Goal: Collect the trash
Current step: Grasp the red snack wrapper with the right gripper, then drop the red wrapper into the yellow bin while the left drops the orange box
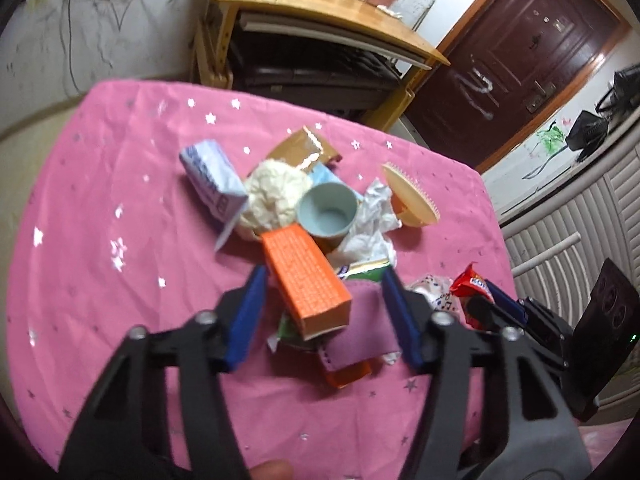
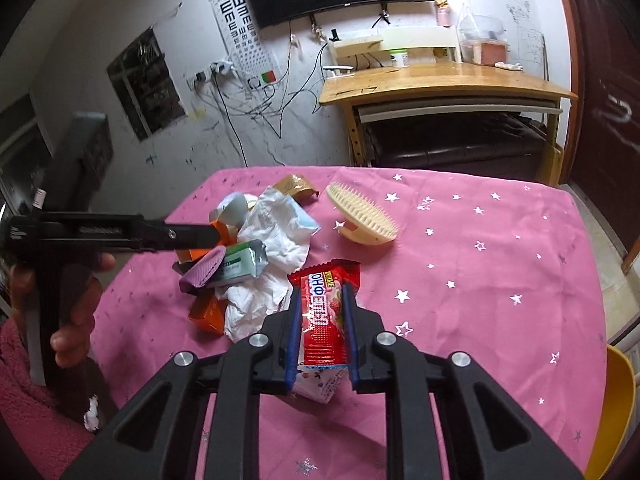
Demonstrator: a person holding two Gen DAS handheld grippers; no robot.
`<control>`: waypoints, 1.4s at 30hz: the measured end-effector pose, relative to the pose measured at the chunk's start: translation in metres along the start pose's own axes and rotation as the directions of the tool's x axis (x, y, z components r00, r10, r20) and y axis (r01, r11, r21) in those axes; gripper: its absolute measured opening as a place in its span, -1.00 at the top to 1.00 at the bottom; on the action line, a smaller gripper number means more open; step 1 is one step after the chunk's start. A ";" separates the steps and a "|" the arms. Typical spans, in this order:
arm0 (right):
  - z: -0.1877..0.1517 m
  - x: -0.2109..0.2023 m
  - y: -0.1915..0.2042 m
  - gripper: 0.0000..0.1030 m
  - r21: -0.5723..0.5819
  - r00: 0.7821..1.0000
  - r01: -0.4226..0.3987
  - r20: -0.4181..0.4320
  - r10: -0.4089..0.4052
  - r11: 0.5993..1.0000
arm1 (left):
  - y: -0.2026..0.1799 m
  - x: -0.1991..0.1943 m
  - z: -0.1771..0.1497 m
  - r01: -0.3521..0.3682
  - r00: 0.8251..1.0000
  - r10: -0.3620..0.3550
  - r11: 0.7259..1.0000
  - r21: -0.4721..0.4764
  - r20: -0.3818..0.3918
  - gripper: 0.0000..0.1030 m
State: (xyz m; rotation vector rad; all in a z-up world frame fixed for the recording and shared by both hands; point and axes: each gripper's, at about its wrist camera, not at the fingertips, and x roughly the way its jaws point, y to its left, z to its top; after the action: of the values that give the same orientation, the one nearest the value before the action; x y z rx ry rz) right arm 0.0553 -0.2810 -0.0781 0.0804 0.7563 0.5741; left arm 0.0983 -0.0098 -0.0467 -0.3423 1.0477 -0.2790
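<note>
Your right tool (image 2: 322, 300) is clamped on a red candy wrapper (image 2: 324, 312), its two blue pads pressing the wrapper's long edges; a white wrapper scrap hangs under it. Your left tool (image 1: 322, 276) is not gripping yet: its blue pads straddle an orange box (image 1: 306, 280) and a purple pouch (image 1: 360, 320) with gaps on both sides.

From the left wrist view, the pile sits at the middle of the pink worktop (image 1: 100, 200): a blue carton (image 1: 212, 180) at 10 o'clock of the centre, a cream paper ball (image 1: 276, 196) and a grey-blue cup (image 1: 326, 212) at the heart, crumpled white plastic (image 1: 372, 216) at 3 o'clock, a brown packet (image 1: 304, 148) at 12. A beige brush (image 1: 412, 196) lies beyond at 3 o'clock.

I judge the task barely begun: one wrapper lifted, nearly everything left. No bin shows.
</note>
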 end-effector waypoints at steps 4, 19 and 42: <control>-0.001 -0.010 -0.004 0.75 0.017 1.000 -0.010 0.018 0.009 1.000 | 0.002 0.006 -0.005 0.007 1.000 -0.008 0.999 -0.037 -0.024 0.46; -0.013 -0.056 -0.045 0.75 0.093 0.993 0.037 0.112 -0.047 0.995 | -0.055 -0.060 -0.013 -0.073 0.984 0.056 0.992 0.098 0.168 0.56; -0.127 -0.145 -0.219 0.74 0.483 0.889 0.373 0.058 -0.454 0.792 | -0.329 0.111 -0.061 0.173 0.982 -0.104 0.824 0.539 -0.157 0.56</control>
State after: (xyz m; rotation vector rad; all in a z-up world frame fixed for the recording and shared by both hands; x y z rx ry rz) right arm -0.0123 -0.5583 -0.1397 0.3911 0.7003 -0.0486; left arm 0.0767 -0.3609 -0.0294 0.1274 1.0131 -0.7255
